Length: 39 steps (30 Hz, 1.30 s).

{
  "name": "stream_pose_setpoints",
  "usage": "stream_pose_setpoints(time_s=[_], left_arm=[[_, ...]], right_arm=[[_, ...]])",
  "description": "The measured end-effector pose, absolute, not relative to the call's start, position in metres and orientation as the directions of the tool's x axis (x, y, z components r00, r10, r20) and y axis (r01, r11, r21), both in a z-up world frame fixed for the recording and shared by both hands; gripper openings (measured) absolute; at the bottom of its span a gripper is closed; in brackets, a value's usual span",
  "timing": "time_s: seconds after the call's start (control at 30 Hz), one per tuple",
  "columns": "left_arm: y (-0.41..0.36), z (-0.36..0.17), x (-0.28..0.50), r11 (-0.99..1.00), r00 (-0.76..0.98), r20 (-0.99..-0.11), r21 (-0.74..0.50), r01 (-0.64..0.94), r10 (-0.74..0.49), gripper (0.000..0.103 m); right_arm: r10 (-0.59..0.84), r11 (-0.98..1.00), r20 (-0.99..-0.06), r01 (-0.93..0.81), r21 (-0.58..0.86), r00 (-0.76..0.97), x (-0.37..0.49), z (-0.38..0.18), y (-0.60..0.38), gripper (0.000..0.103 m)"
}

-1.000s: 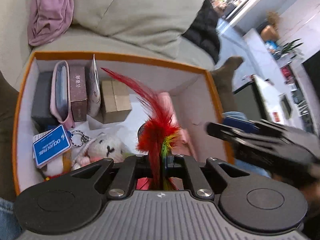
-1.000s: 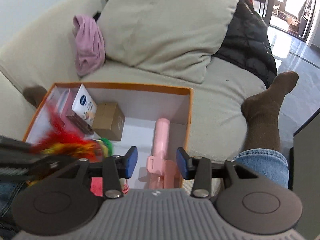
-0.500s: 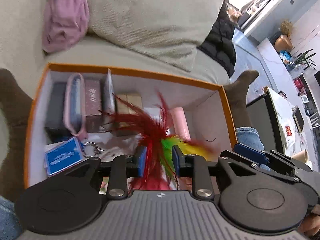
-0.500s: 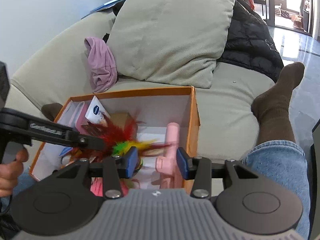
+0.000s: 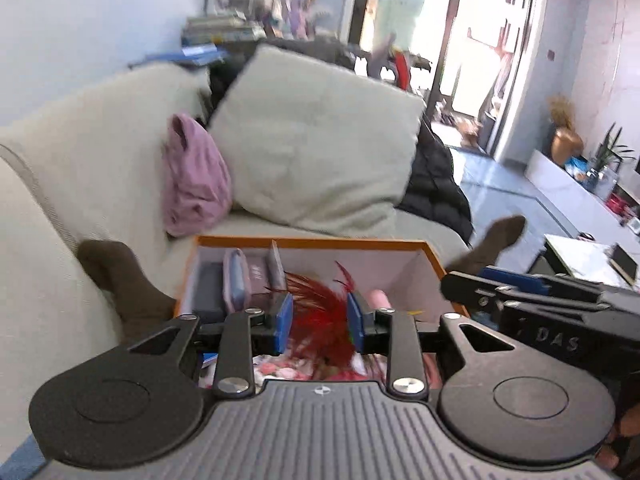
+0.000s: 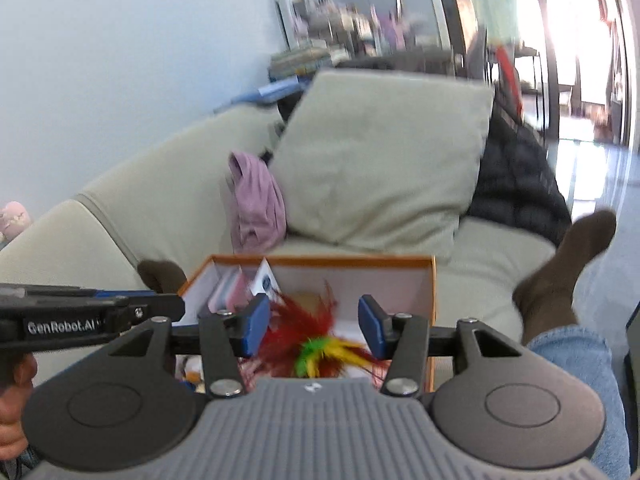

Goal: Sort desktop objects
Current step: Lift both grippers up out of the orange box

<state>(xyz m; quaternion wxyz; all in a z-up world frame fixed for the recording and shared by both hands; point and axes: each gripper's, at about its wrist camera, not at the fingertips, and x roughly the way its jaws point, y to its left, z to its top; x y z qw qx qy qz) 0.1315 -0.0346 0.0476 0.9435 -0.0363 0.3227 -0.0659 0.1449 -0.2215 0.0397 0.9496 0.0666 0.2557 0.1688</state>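
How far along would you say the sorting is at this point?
Mostly done: the feather toy lies in the orange box with the cases and cartons. Nothing is in hand; the left hand-held gripper and right hand-held gripper are open. Anything left lies outside these views.

One orange cardboard box sits on one beige sofa. Inside the box lies one feather toy with red, green and yellow plumes, plus one pink cylindrical object. Along the box's left side stand about four slim items on edge, though blur makes the exact number uncertain. One large beige cushion leans on the sofa back, with one pink garment to its left and one black quilted jacket to its right. Two brown-socked feet show, one on each side of the box. Two handheld grippers are in view: the left gripper and the right gripper.
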Motion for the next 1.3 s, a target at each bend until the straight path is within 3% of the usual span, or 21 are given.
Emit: stream_pose_setpoints(time_s=[0.07, 0.13, 0.23, 0.33, 0.5, 0.83, 1.3], left_arm=[[-0.033, 0.044, 0.125, 0.991, 0.798, -0.589, -0.106, 0.077, -0.125, 0.039], [-0.034, 0.038, 0.122, 0.993, 0.807, -0.581, -0.1, 0.061, -0.108, 0.049], [-0.036, 0.029, 0.118, 0.996, 0.821, -0.564, -0.071, 0.053, -0.084, 0.052], [-0.036, 0.021, 0.117, 0.995, 0.829, -0.551, -0.081, 0.056, -0.091, 0.062], [-0.032, 0.005, 0.113, 0.996, 0.857, -0.509, -0.075, 0.046, -0.078, 0.08], [-0.027, -0.025, 0.119, 0.999, 0.861, -0.509, -0.027, -0.019, 0.003, 0.081], [-0.034, -0.042, 0.127, 1.0, 0.8, -0.6, 0.003, 0.0, 0.002, 0.081]], right_arm=[[0.344, 0.939, -0.447, -0.29, 0.186, 0.826, 0.136, 0.041, -0.217, 0.053], [0.325, 0.946, -0.438, -0.286, 0.154, 0.839, 0.128, 0.041, -0.213, 0.053], [0.287, 0.958, -0.417, -0.27, 0.102, 0.862, 0.12, 0.04, -0.207, 0.06], [0.248, 0.968, -0.394, -0.244, 0.061, 0.885, 0.118, 0.033, -0.202, 0.067], [0.206, 0.978, -0.458, -0.201, 0.061, 0.865, 0.133, 0.013, -0.197, 0.069], [0.197, 0.977, -0.555, -0.209, 0.042, 0.809, 0.144, -0.019, -0.181, 0.073], [0.207, 0.976, -0.638, -0.204, 0.08, 0.742, 0.15, -0.033, -0.187, 0.076]])
